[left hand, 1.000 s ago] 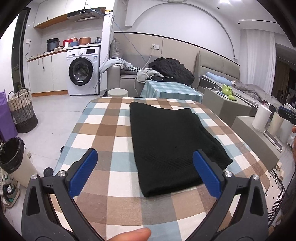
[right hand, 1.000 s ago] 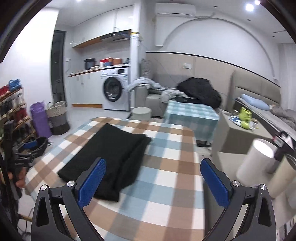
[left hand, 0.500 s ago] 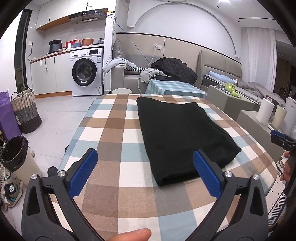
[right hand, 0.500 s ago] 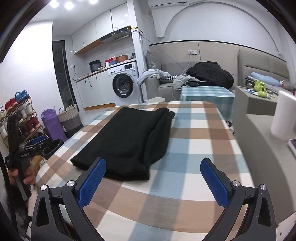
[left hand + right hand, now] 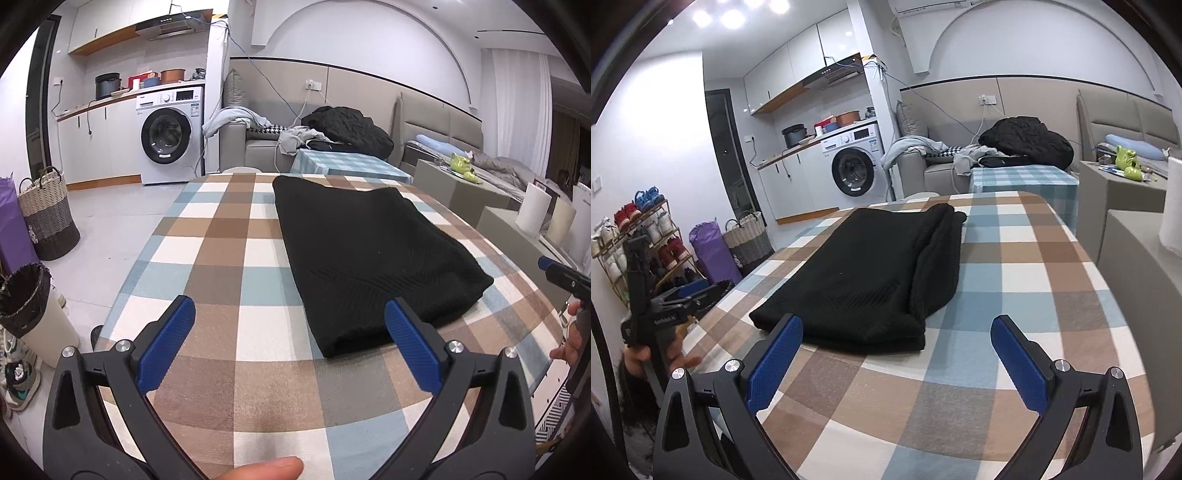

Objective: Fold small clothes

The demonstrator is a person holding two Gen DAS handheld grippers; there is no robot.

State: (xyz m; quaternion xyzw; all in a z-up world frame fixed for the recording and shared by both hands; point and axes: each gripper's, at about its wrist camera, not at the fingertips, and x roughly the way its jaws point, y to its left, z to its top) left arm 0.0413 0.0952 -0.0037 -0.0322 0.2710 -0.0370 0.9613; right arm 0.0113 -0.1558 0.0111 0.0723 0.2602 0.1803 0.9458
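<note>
A black garment (image 5: 373,254) lies folded into a long rectangle on the checked tabletop (image 5: 229,266) — doubled edge toward the right side. The left gripper (image 5: 288,325) and the right gripper (image 5: 897,343) both hang above the near edge — spread wide, holding nothing.

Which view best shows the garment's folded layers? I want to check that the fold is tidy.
The right wrist view: the garment shows its right edge there, with stacked layers visible along it and at the near corner. The left wrist view shows the garment mostly from above as one flat black slab, layers hardly distinguishable.
</note>
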